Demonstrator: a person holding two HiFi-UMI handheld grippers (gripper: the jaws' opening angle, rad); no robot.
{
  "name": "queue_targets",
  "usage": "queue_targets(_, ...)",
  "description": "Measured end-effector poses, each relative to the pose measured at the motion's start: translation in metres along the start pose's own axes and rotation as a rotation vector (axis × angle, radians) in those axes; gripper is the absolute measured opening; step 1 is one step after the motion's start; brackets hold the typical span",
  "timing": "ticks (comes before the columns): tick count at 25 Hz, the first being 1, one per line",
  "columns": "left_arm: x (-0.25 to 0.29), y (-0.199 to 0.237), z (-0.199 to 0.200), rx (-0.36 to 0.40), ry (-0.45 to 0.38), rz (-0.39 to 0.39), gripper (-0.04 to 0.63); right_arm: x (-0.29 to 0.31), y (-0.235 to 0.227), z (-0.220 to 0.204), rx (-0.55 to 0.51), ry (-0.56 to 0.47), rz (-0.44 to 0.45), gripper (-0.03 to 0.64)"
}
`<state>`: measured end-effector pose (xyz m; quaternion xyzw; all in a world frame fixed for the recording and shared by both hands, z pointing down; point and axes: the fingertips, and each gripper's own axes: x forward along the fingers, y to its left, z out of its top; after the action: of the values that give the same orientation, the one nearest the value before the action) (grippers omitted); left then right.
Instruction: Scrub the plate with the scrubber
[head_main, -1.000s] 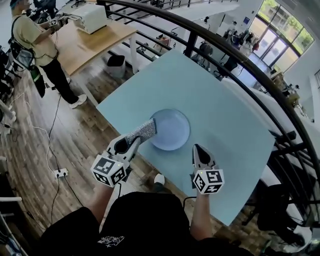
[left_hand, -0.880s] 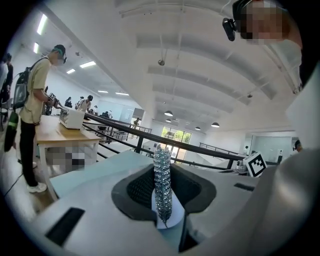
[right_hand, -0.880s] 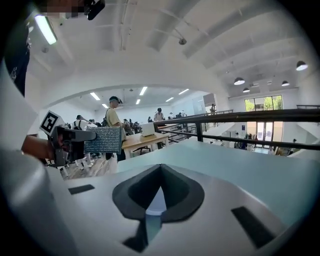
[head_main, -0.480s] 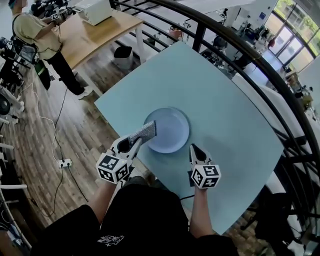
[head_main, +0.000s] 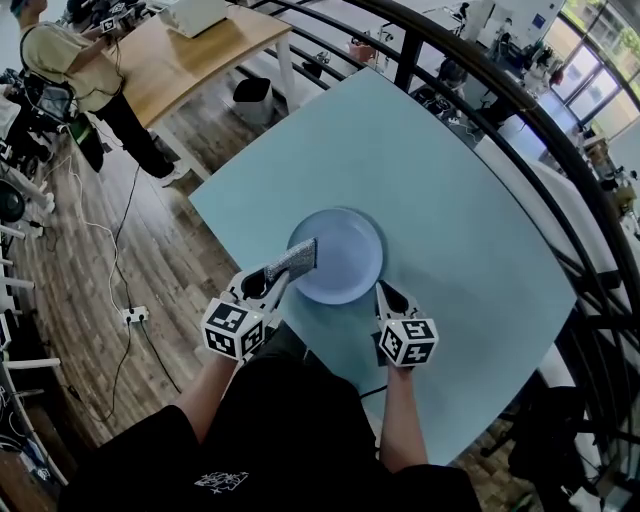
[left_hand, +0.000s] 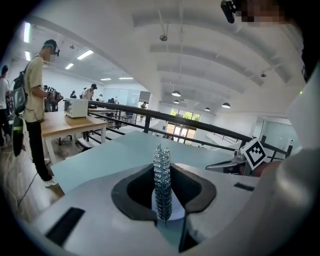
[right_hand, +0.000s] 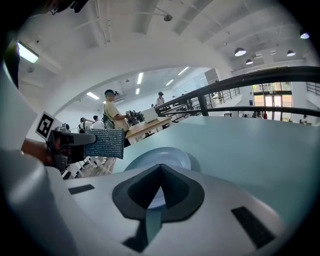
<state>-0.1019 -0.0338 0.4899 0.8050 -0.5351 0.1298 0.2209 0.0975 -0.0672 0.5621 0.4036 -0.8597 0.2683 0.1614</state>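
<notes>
A pale blue plate (head_main: 341, 256) lies on the light blue table (head_main: 450, 220), near its front-left edge. My left gripper (head_main: 272, 274) is shut on a grey glittery scrubber (head_main: 292, 261), whose far end reaches over the plate's left rim. In the left gripper view the scrubber (left_hand: 162, 184) stands edge-on between the pads, with the plate (left_hand: 172, 212) just behind it. My right gripper (head_main: 387, 293) is shut and holds nothing, its tips just in front of the plate's near-right rim. From the right gripper view the plate (right_hand: 159, 160) lies ahead and the scrubber (right_hand: 104, 143) shows at the left.
A black curved railing (head_main: 500, 110) runs behind the table. A person (head_main: 70, 70) stands at a wooden table (head_main: 195, 55) far left. A white power strip (head_main: 133, 316) and cables lie on the wooden floor at the left.
Both grippers have sunk closer to the table. The scrubber's end has come down over the plate's left rim. The right gripper's tips have neared the plate's front edge.
</notes>
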Motion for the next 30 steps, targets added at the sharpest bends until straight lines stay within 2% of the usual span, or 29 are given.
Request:
queue_targets(8,0.040,0.001,-0.017,-0.012,0.082,-0.062,0.094,0.018,-0.020,-0.011,0.033,0.063,-0.052,-0.002)
queue_targets(9,0.045,0.002,-0.020,-0.012,0.095,-0.070,0.094,0.022,-0.021,-0.013,0.041,0.071,-0.055,0.007)
queue_targets(11,0.055,0.004,-0.025,-0.013,0.118,-0.088,0.094,0.029,-0.025,-0.017,0.055,0.091,-0.071,0.102)
queue_targets(15,0.069,0.003,-0.035,-0.017,0.163,-0.135,0.094,0.037,-0.033,-0.026,0.084,0.128,-0.103,0.168)
queue_targets(18,0.080,0.000,-0.043,-0.042,0.201,-0.175,0.094,0.045,-0.036,-0.036,0.122,0.163,-0.102,0.192)
queue_targets(24,0.097,-0.004,-0.056,-0.094,0.255,-0.238,0.094,0.055,-0.043,-0.055,0.233,0.174,-0.132,0.192)
queue_targets(26,0.101,-0.007,-0.061,-0.144,0.277,-0.264,0.094,0.057,-0.047,-0.060,0.274,0.170,-0.144,0.190)
queue_targets(30,0.109,-0.007,-0.072,-0.350,0.333,-0.307,0.094,0.063,-0.051,-0.064,0.358,0.149,-0.156,0.169)
